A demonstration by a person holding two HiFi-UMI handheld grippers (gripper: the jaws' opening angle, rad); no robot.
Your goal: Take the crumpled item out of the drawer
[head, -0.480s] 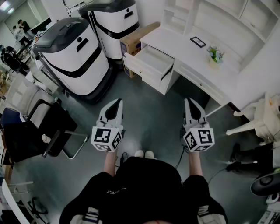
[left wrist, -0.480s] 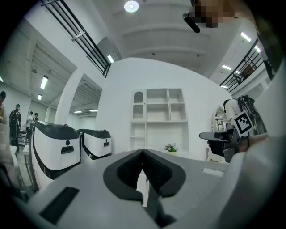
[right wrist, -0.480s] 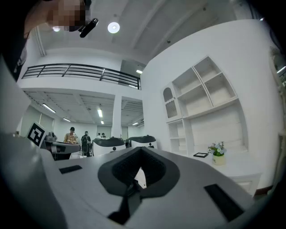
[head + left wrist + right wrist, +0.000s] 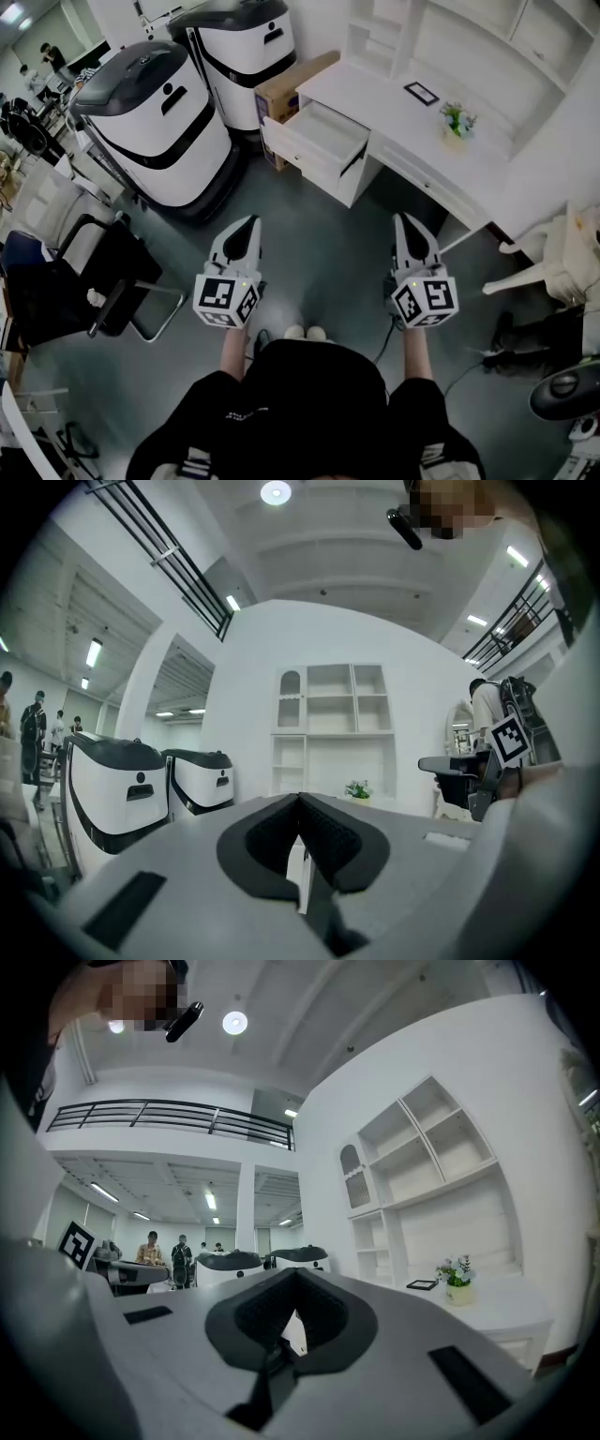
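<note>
The person is standing on the grey floor point(image 4: 319, 253), holding both tools out level and side by side. The left hand-held gripper point(image 4: 248, 221) point(image 4: 300, 799) is showing its jaws pressed together at the tips, with nothing between them. The right hand-held gripper point(image 4: 403, 218) point(image 4: 296, 1273) is likewise closed tight and carrying nothing. Ahead of them the drawer point(image 4: 309, 157) is hanging pulled out from under the white tabletop point(image 4: 375, 98). It is sitting well apart from both tools, roughly in line with the gap between them. The crumpled item is not making itself out from here: the drawer's inside is reading as plain white, too small to tell more. A small potted plant point(image 4: 457, 118) is standing on the tabletop, and a cardboard box point(image 4: 286, 92) is sitting just beside the drawer.
</note>
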